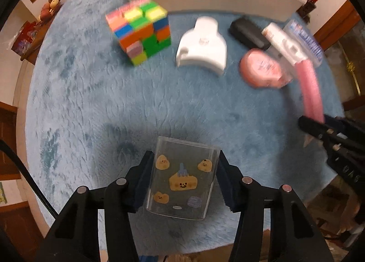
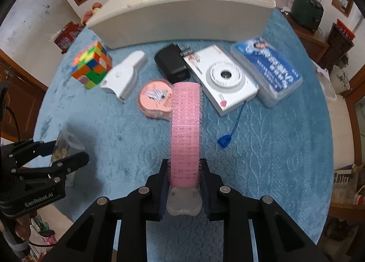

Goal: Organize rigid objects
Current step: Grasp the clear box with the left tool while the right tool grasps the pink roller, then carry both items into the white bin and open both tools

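**Two grippers, each holding an item above the blue mat**

Left gripper [image 1: 183,176] clamps a clear cup [image 1: 181,180] between its fingers. Right gripper [image 2: 184,178] grips a pink hair roller [image 2: 186,129], which extends forward past the fingertips toward a white camera [image 2: 222,77].

Even, warm indoor light, moderately bright. Soft shadow on the blue rug [image 1: 95,102] under the clear cup [image 1: 182,180]. Left wrist view motion-blurred, worst at the cube [image 1: 139,34] and pink roller [image 1: 310,93]. Right sharper. Heavy fisheye bending, black vignette corners.
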`<state>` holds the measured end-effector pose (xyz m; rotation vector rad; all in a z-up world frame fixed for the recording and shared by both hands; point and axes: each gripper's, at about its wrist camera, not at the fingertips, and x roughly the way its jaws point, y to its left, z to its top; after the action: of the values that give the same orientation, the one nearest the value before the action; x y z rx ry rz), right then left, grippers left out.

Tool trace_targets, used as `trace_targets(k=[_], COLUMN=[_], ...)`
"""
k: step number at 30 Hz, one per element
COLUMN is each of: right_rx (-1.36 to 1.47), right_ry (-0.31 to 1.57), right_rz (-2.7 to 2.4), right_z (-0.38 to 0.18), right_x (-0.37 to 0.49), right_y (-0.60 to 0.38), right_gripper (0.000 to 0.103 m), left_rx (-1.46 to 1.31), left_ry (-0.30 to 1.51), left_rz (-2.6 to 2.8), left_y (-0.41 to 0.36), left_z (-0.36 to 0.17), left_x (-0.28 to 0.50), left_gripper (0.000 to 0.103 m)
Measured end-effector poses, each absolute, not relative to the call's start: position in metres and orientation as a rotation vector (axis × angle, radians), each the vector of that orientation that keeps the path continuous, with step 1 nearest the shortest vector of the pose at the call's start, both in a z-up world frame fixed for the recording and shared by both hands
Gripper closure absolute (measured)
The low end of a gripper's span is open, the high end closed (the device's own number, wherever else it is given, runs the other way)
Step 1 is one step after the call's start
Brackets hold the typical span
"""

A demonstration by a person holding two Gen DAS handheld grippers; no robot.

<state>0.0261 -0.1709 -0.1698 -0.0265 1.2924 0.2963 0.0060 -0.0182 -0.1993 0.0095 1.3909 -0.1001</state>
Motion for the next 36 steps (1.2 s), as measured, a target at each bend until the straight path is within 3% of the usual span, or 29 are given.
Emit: trace_targets(k=[12, 23, 29, 36], right_rx=[0.020, 0.064, 0.059, 0.055], right_ry=[1.077, 0.906, 0.920, 1.048], right_rz=[0.334, 0.259, 0.202, 0.141], right_z=[-0.064, 0.041, 0.031, -0.036], right_x=[0.066, 0.177, 0.238, 0.281], right_y=[-0.160, -0.158, -0.151, -0.142], right_gripper=[0.079, 0.079, 0.079, 0.079], left_rx=[-0.004, 0.016, -0.023, -0.022], left_ry=[1.147, 1.011, 1.004, 1.085], left_rz=[-0.160, -0.151, -0.112, -0.068], left_y=[-0.029, -0.019, -0.010, -0.008], left_z=[-0.067, -0.005, -0.006, -0.059], left_x=[0.062, 0.164, 0.221, 0.272], left_gripper=[0.046, 0.046, 0.046, 0.046])
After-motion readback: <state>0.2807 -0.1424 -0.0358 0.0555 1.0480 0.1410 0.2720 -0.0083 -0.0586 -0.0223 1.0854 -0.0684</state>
